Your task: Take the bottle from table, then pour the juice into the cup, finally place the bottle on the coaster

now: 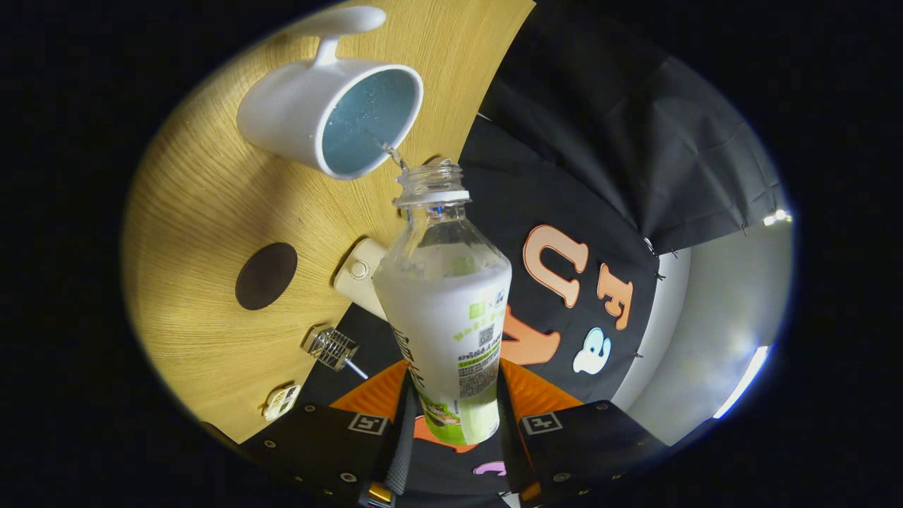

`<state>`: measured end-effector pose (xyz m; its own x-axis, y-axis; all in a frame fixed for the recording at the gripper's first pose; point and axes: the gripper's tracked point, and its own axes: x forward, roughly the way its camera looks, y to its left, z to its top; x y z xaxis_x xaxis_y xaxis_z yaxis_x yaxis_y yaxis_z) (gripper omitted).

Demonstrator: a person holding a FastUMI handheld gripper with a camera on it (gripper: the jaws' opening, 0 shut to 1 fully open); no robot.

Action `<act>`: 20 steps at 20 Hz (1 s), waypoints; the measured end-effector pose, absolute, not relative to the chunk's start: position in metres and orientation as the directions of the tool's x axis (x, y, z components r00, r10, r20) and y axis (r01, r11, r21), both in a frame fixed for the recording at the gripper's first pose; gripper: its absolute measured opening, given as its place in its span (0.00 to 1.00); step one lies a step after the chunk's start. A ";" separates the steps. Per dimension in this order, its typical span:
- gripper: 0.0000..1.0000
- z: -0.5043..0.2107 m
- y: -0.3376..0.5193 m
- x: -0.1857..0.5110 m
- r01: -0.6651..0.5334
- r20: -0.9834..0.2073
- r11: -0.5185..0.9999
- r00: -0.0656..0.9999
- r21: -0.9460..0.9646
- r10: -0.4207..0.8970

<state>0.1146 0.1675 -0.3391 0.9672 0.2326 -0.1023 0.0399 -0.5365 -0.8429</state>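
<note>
Your claw is clamped on the lower body of the bottle, a finger pressing each side, and the bottle is tipped so its open mouth sits just at the rim of the white cup. A thin stream is running into the cup. Keep the tilt slow and steady and hold the mouth over the cup's opening so nothing splashes onto the bench. Once enough is poured, level the bottle before heading for the dark round coaster nearer you.
</note>
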 end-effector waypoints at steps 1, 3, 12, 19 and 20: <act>0.54 -0.336 0.169 0.115 0.043 -0.101 -0.537 0.967 -0.842 0.235; 0.54 -0.328 0.174 0.116 0.062 -0.092 -0.553 0.965 -0.831 0.247; 0.54 -0.324 0.179 0.116 0.070 -0.102 -0.570 0.959 -0.818 0.263; 0.54 -0.348 0.181 0.112 0.026 -0.142 -0.570 0.958 -0.821 0.248; 0.55 -0.350 0.183 0.110 0.025 -0.144 -0.566 0.957 -0.824 0.251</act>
<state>0.1104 0.1827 -0.3501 0.9571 0.2514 -0.1438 0.0248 -0.5659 -0.8241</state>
